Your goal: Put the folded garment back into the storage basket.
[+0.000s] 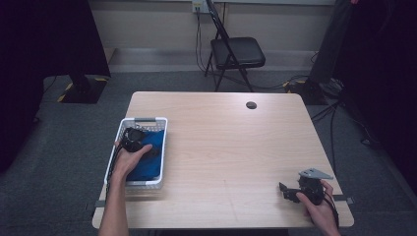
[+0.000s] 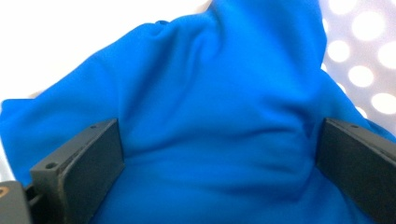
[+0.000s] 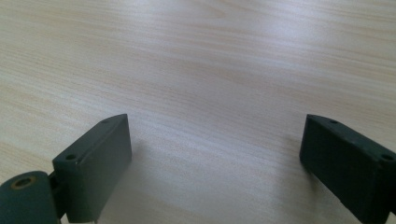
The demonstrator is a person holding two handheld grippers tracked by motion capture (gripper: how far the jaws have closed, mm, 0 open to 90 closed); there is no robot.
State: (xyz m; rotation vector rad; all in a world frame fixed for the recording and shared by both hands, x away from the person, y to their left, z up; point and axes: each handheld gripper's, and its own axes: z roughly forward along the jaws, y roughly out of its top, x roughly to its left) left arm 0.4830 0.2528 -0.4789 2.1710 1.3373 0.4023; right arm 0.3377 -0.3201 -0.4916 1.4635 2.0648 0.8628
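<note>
A blue cloth point(image 1: 147, 164) lies bundled in a white perforated basket point(image 1: 145, 119) at the table's left edge. My left gripper point(image 1: 147, 148) reaches down into the basket, right over the cloth. In the left gripper view its jaws stand wide apart, and the blue cloth point(image 2: 210, 107) bulges up between them without being pinched; the left gripper point(image 2: 219, 154) is open. My right gripper point(image 1: 285, 190) rests low near the table's front right corner and points left. In the right gripper view the right gripper point(image 3: 215, 144) is open with bare wood between its jaws.
The light wooden table point(image 1: 221, 147) has a small black round cap point(image 1: 251, 105) near its far edge. A black folding chair point(image 1: 236, 51) stands beyond the table. Dark stands and cables sit on the floor at both far sides.
</note>
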